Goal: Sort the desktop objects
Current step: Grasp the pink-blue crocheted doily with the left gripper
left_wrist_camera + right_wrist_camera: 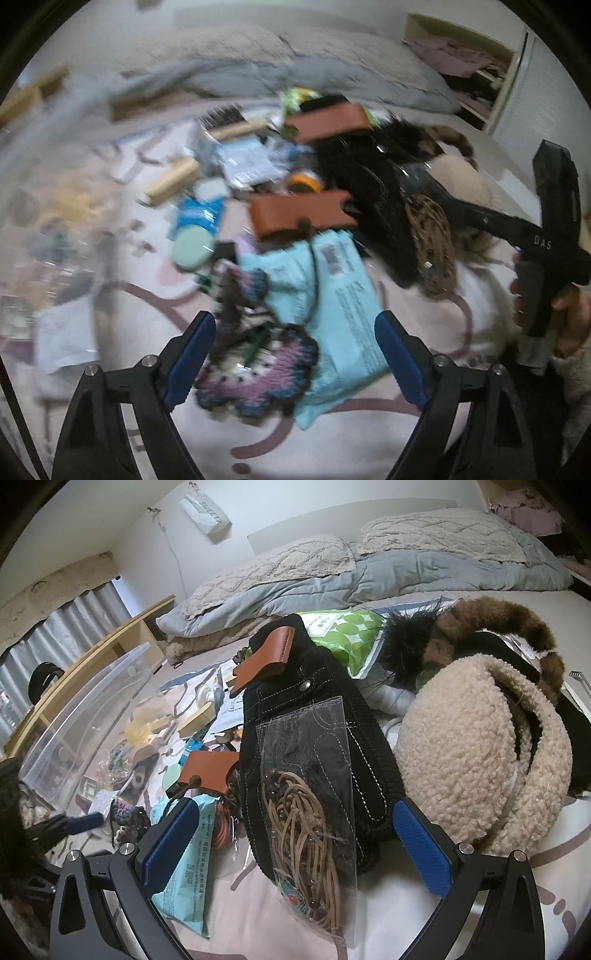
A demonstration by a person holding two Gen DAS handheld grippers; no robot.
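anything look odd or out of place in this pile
Nothing is sorted yet: the items lie heaped on the bed sheet. A clear plastic bin lies tipped on its side. A clear sleeve of tan cords rests on a black denim bag, and a light blue wipes pack overlaps a crocheted piece.

"SWEET" on white paper bag (pixel 205 514) hung on wall; "DAS" on black handle of right tongs (pixel 542 242); "watsons" on blue wipes packet (pixel 192 864).

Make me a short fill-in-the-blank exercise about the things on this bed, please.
1. The clear packet on the black bag holds tan ____.
2. The green dotted pouch lies ____ the black bag.
3. The jaws of the left gripper are ____.
4. The crocheted piece partly covers the light blue ____.

Missing words: cords; behind; open; packet
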